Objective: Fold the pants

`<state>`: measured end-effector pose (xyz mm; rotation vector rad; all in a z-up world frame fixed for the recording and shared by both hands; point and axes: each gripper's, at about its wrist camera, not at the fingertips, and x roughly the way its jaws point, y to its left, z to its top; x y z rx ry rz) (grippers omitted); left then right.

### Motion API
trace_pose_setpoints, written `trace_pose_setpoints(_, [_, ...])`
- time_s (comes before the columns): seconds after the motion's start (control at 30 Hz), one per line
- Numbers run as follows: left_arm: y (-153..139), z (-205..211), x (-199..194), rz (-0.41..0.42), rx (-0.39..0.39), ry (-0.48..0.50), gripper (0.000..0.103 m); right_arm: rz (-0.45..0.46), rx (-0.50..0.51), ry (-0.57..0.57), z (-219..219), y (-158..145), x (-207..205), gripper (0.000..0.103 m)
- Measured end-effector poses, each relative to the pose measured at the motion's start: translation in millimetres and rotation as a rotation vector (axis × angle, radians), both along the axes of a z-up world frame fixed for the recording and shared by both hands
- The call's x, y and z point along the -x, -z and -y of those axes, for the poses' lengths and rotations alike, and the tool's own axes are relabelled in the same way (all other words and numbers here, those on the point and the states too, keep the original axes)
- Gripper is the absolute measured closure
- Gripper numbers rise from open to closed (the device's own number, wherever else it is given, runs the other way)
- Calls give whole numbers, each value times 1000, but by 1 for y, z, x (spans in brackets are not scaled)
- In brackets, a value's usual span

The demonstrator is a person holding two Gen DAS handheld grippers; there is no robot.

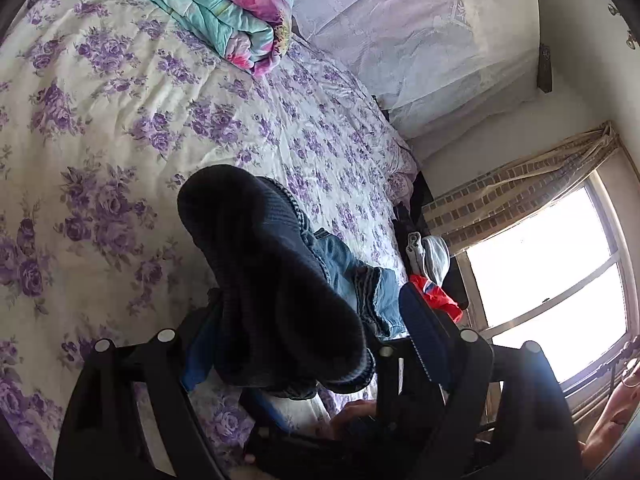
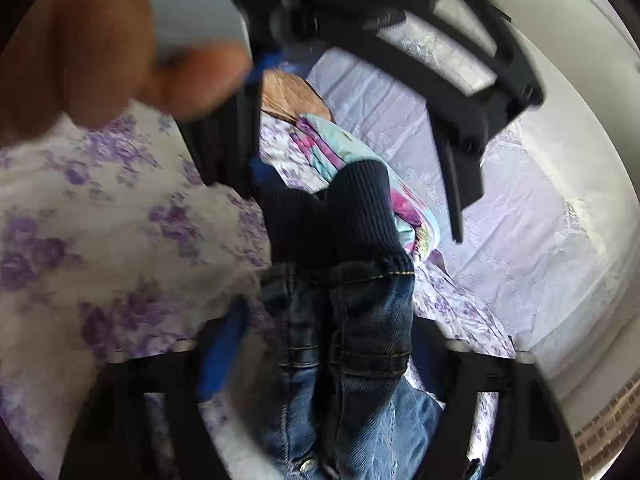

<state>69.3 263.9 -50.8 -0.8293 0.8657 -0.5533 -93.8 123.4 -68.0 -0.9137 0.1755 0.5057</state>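
denim pants (image 2: 360,320) with a dark ribbed knit waistband, bunched and lifted off the floral bedsheet (image 1: 100,128), running lengthwise straight out along the right gripper (image 2: 324,360) fingers, waistband far, legs trailing back past the lens. clamped on the denim between the blue pads of the right gripper by the look of it, and pinched at the ribbed band by the left gripper (image 1: 304,344), closed on the same bundle, so equally near for both. likely needs spreading flat across the sheet, short of the folded quilt (image 1: 224,8), before any fold.
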Motion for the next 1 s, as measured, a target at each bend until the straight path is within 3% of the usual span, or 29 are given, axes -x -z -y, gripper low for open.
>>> trace_pose_setpoints(0.07, [-1, -4, 3, -34, -54, -37, 18, -60, -51, 1, 7, -6, -3, 74])
trace_pose_setpoints(0.1, [-1, -6, 4, -53, -86, -60, 10, -70, -63, 3, 10, -8, -3, 75])
trace_pose_setpoints(0.17, [0, -3, 4, -75, -141, -91, 9, -57, -75, -2, 14, -10, -2, 76])
trace_pose_setpoints(0.3, [7, 17, -10, -114, -71, 8, 9, -54, -110, -10, 21, -16, 4, 76])
trace_pose_setpoints(0.33, [9, 21, -12, -118, -51, 13, 11, -51, -117, -14, 23, -18, 6, 76])
trace_pose_setpoints(0.37, [8, 26, -12, -111, -41, 16, 20, -48, -126, -14, 28, -19, 3, 76])
trace_pose_setpoints(0.4, [5, 31, -11, -98, -53, 24, 37, -40, -141, -12, 33, -21, 5, 76])
trace_pose_setpoints(0.47, [-9, 41, -7, -45, -87, 29, 44, -23, -185, -3, 40, -26, 2, 76])
trace_pose_setpoints(0.63, [-52, 74, 3, 58, -152, 39, 50, -25, -381, 23, 78, -54, 10, 76])
trace_pose_setpoints(0.8, [-95, 137, -1, 180, -226, 95, 50, -127, -671, 61, 151, -82, -13, 75])
trace_pose_setpoints(1.0, [-110, 235, -21, 261, -267, 233, 50, -194, -943, 166, 245, -84, -22, 74])
